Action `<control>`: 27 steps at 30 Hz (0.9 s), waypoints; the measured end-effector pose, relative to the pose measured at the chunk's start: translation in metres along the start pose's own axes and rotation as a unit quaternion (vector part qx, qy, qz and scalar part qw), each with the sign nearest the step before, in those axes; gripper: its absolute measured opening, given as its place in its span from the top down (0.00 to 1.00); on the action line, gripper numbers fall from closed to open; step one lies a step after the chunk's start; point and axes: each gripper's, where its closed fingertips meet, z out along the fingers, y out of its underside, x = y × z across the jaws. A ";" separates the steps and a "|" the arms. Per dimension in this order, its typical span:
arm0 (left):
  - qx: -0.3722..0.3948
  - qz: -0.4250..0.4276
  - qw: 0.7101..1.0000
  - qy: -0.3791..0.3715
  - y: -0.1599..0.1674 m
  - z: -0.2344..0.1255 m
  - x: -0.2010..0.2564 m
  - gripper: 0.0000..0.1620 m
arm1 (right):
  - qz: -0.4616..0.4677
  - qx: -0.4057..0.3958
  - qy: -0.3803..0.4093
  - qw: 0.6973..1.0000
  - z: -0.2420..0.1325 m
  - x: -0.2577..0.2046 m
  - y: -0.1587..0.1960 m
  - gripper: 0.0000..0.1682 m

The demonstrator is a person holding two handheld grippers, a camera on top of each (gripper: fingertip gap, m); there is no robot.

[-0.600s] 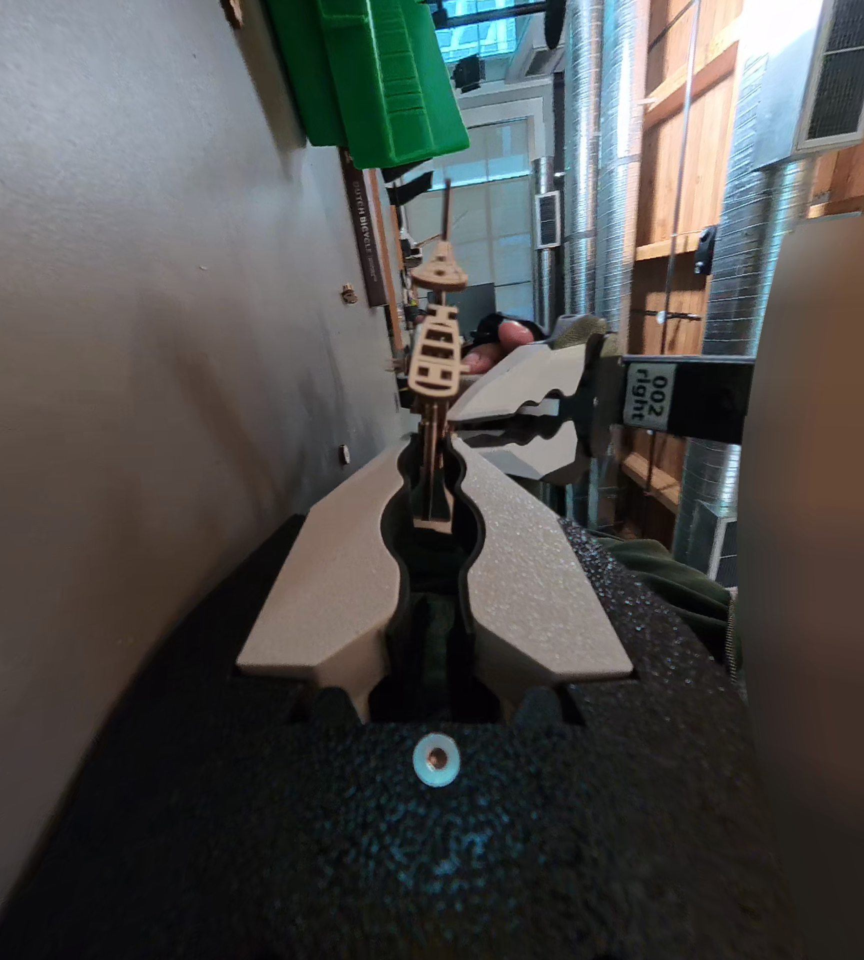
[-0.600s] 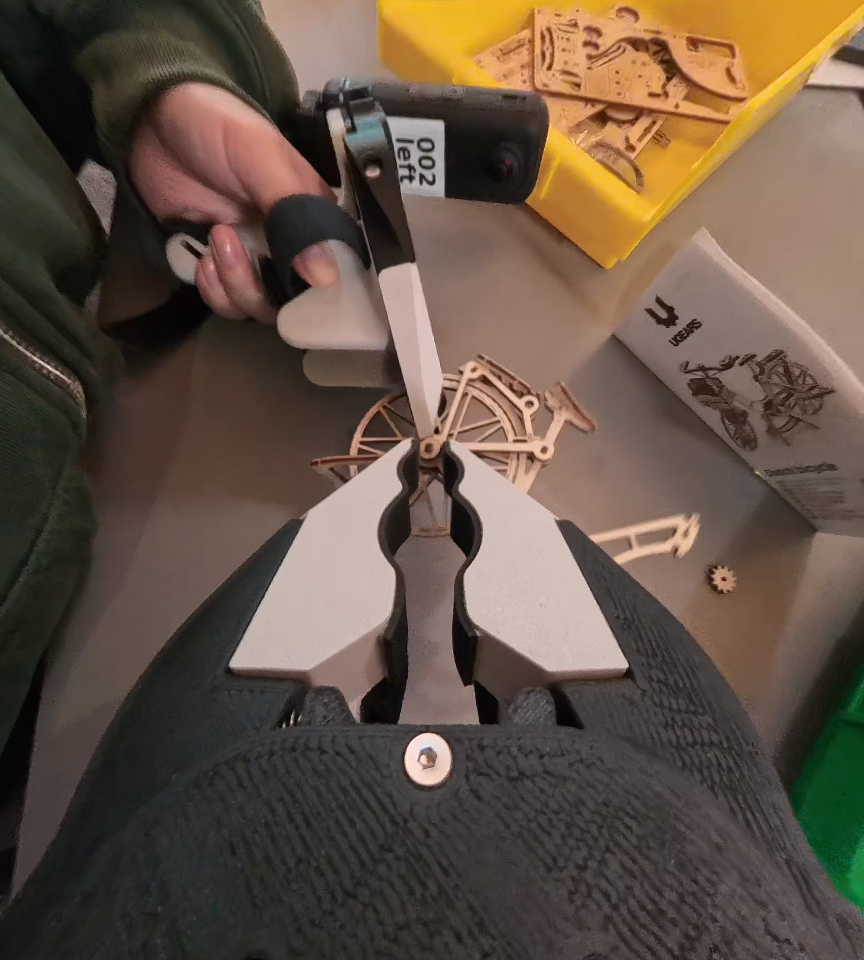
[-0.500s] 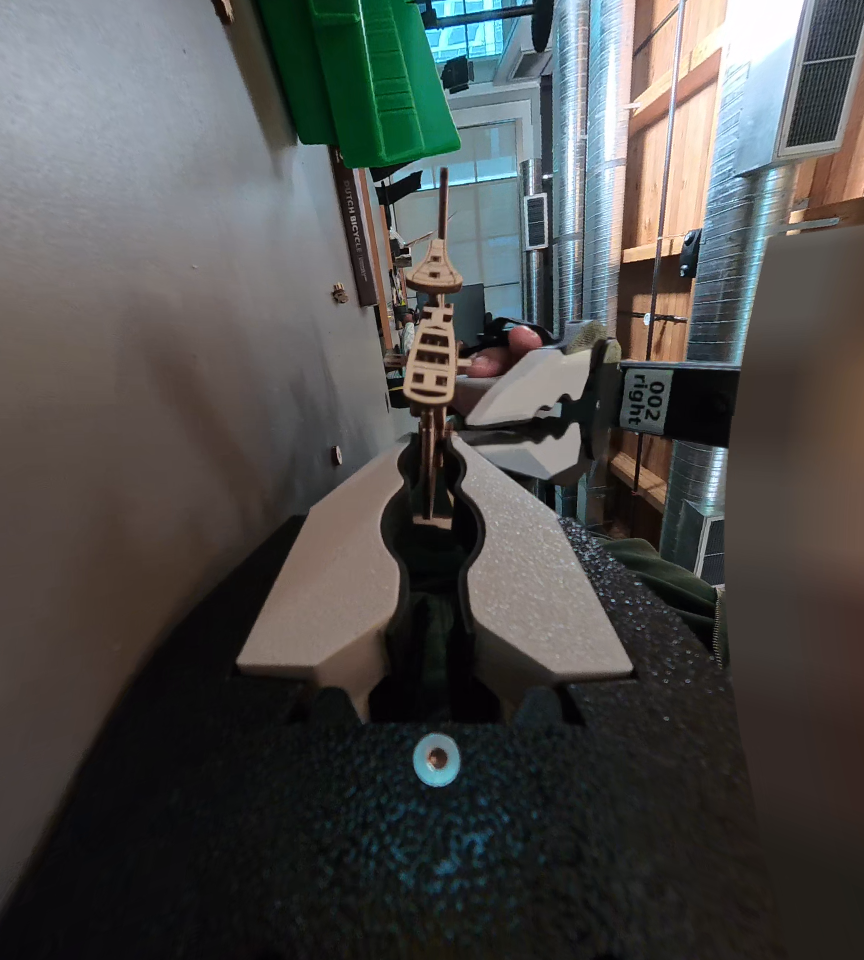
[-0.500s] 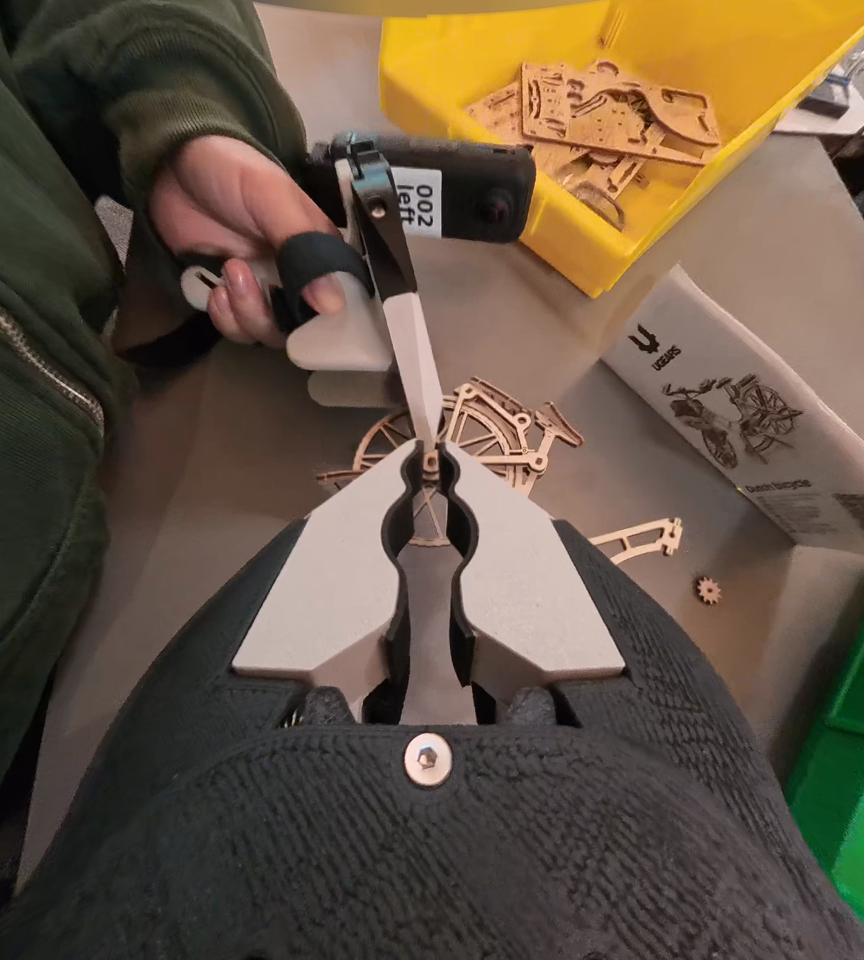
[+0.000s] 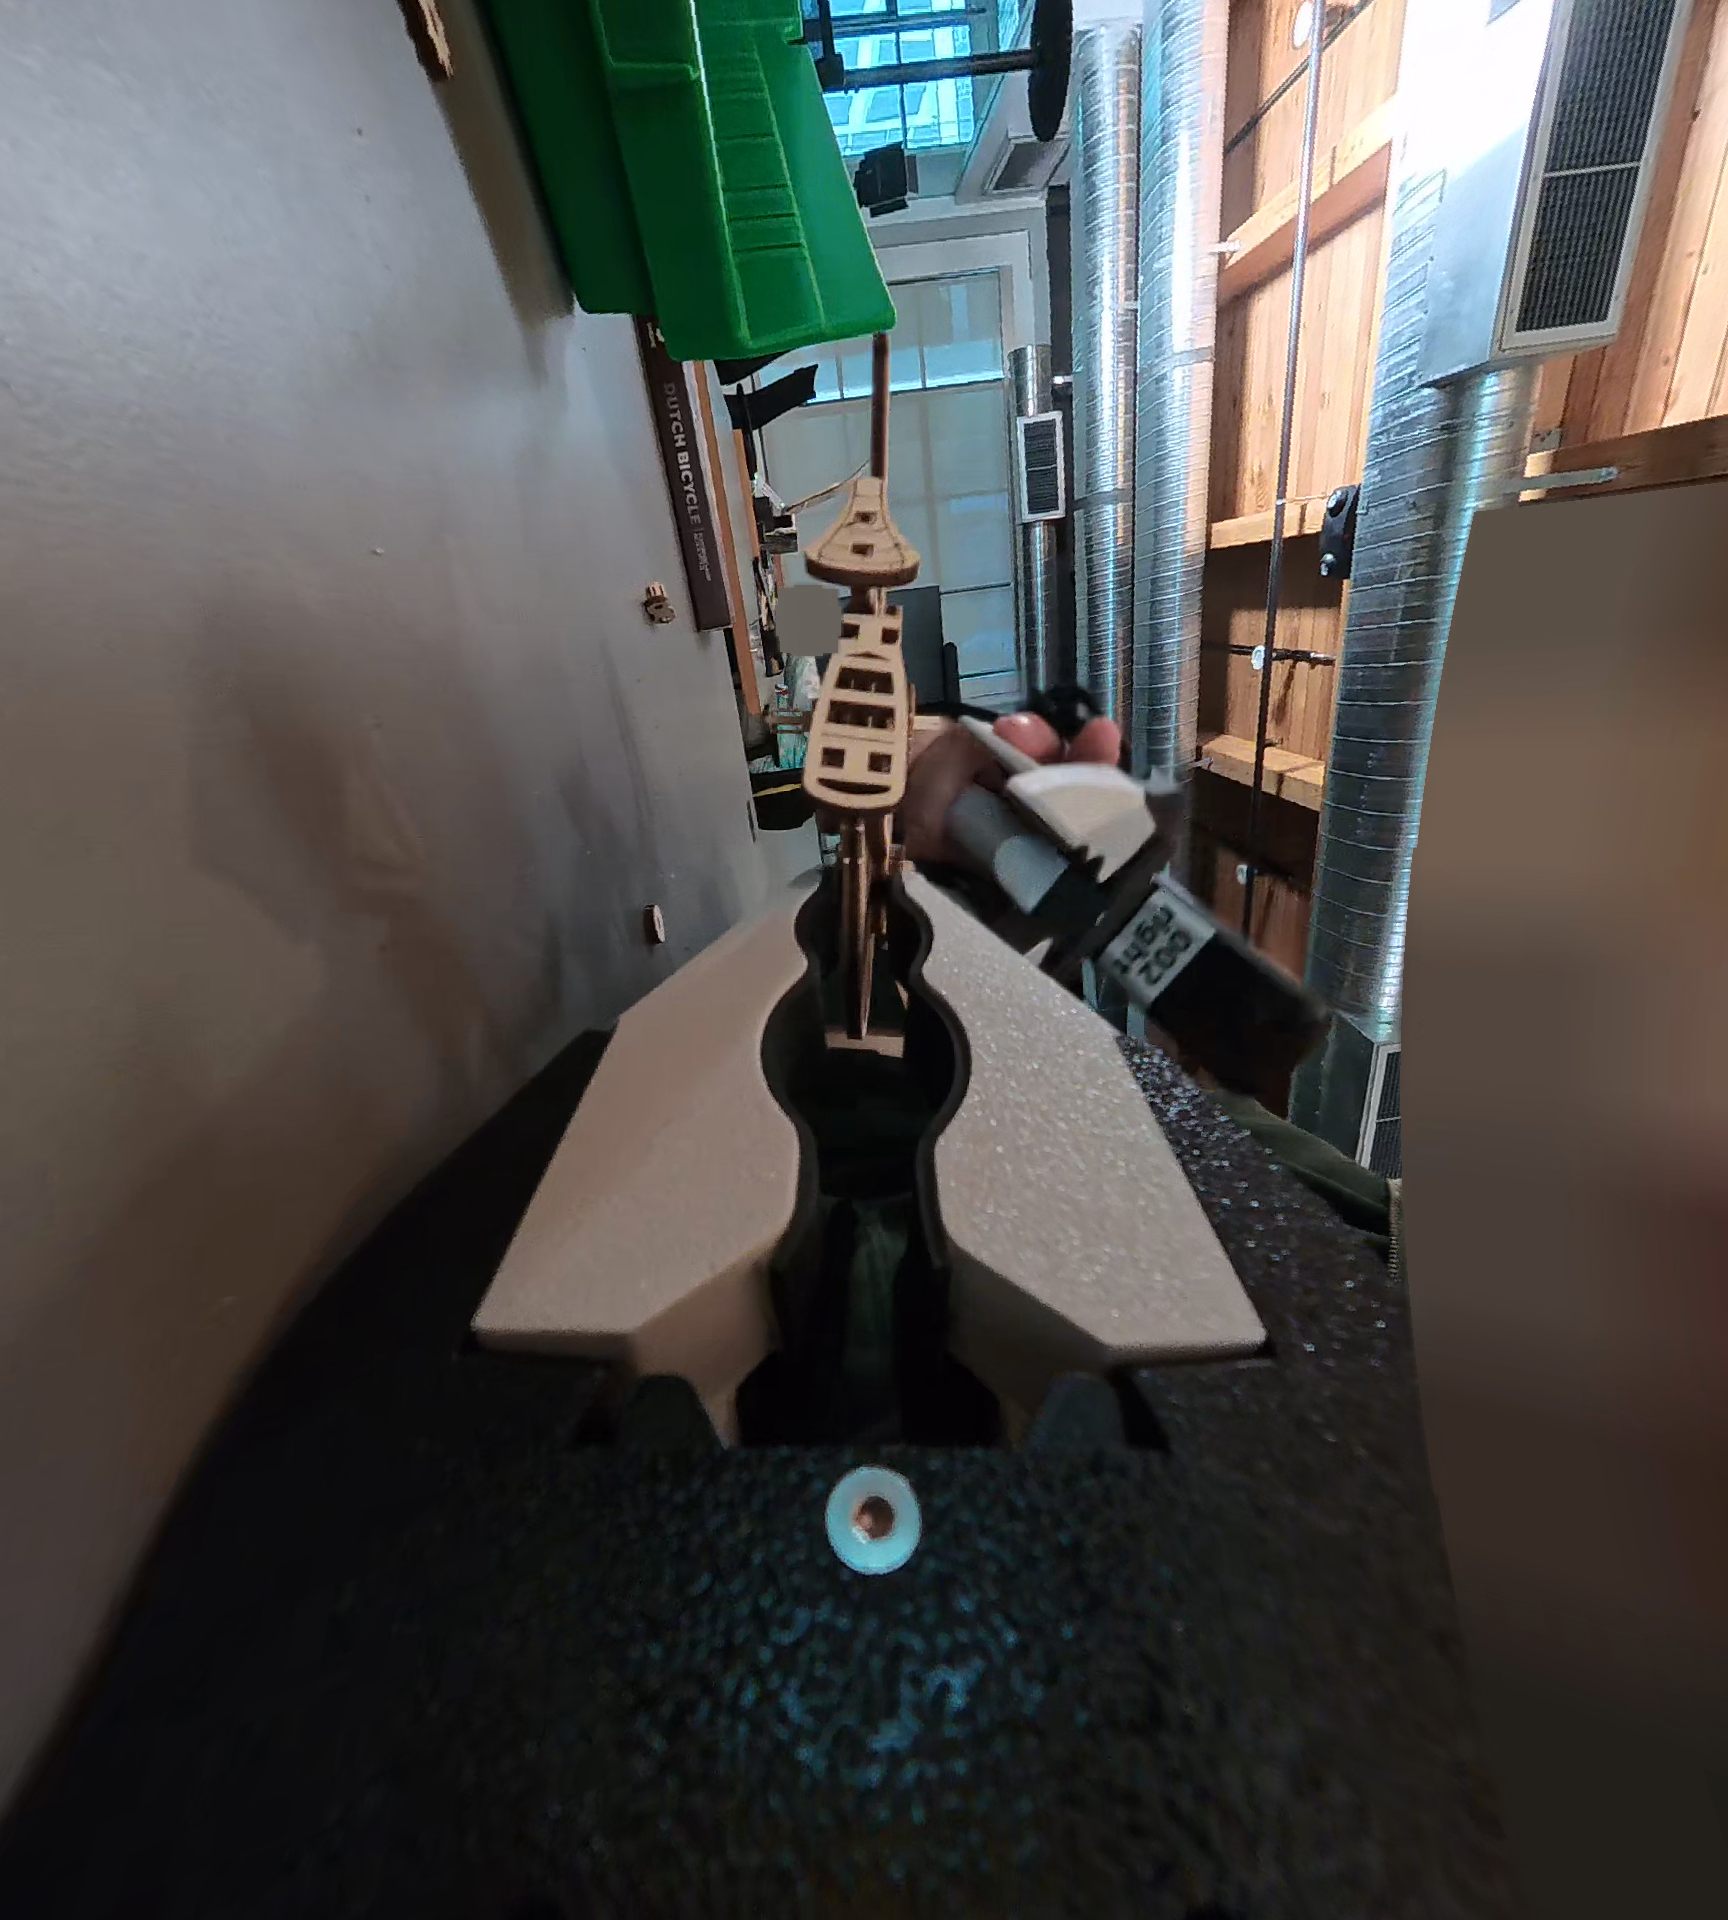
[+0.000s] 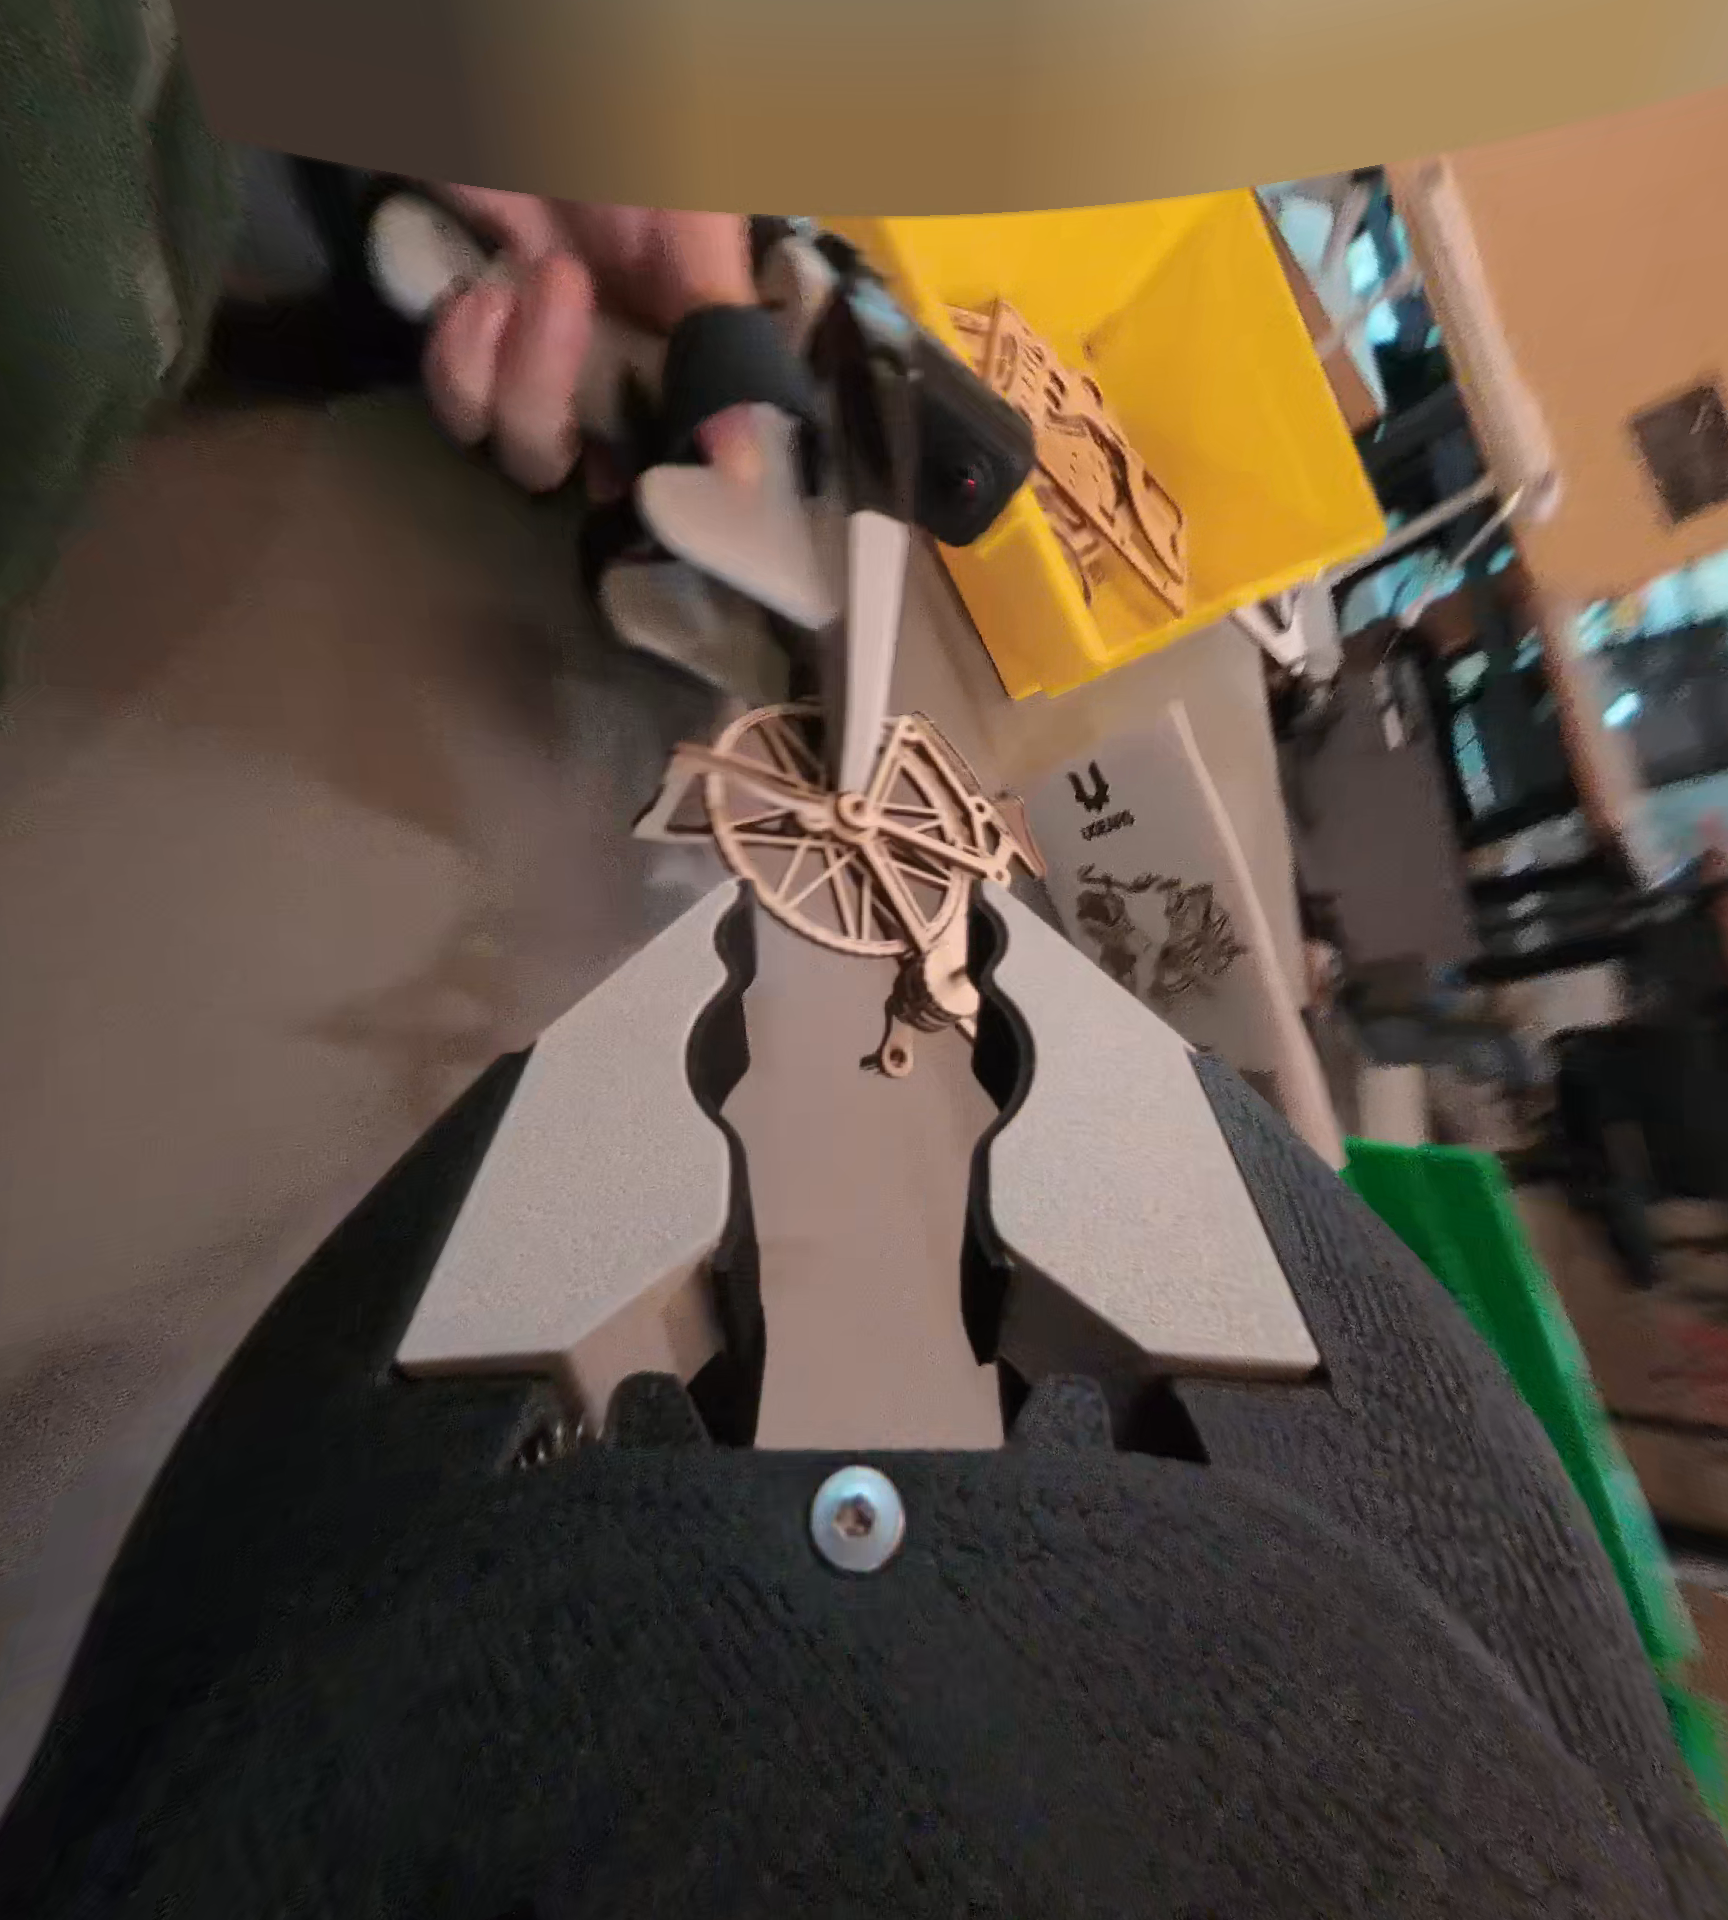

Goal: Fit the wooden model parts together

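Wooden bicycle model (image 6: 844, 847), spoked wheel and frame, lifted clear of the grey worktop (image 6: 216, 831), pinched edge-on between the closed tips of the left gripper (image 5: 860, 914). Right gripper (image 6: 860, 914) spread wide just below the wheel, gripping nothing. Yellow bin (image 6: 1244, 436) of wooden sheets toward the far edge, white booklet (image 6: 1161, 862) beside it, green bin (image 6: 1494, 1299) at the right edge.
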 end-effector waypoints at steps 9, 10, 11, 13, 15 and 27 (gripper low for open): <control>-0.006 -0.003 1.000 0.011 0.002 0.000 0.003 0.96 | -0.173 -0.018 0.067 0.982 0.020 -0.014 -0.006 0.75; -0.007 -0.003 1.000 0.011 0.002 0.000 0.003 0.96 | -0.174 -0.017 0.065 0.982 0.021 -0.013 -0.006 0.77; -0.006 -0.003 1.000 0.013 0.002 0.000 0.003 0.96 | -0.175 -0.019 0.064 0.982 0.023 -0.014 -0.005 0.77; -0.006 -0.003 1.000 0.013 0.002 0.000 0.003 0.96 | -0.181 -0.023 0.057 0.981 0.025 -0.017 -0.002 0.80; -0.008 -0.003 1.000 0.013 0.002 0.000 0.003 0.96 | -0.189 -0.025 0.057 0.980 0.026 -0.017 -0.001 0.80; -0.017 -0.006 1.000 0.020 0.005 0.001 0.005 0.96 | -0.221 -0.030 0.064 0.973 0.028 -0.017 -0.002 0.88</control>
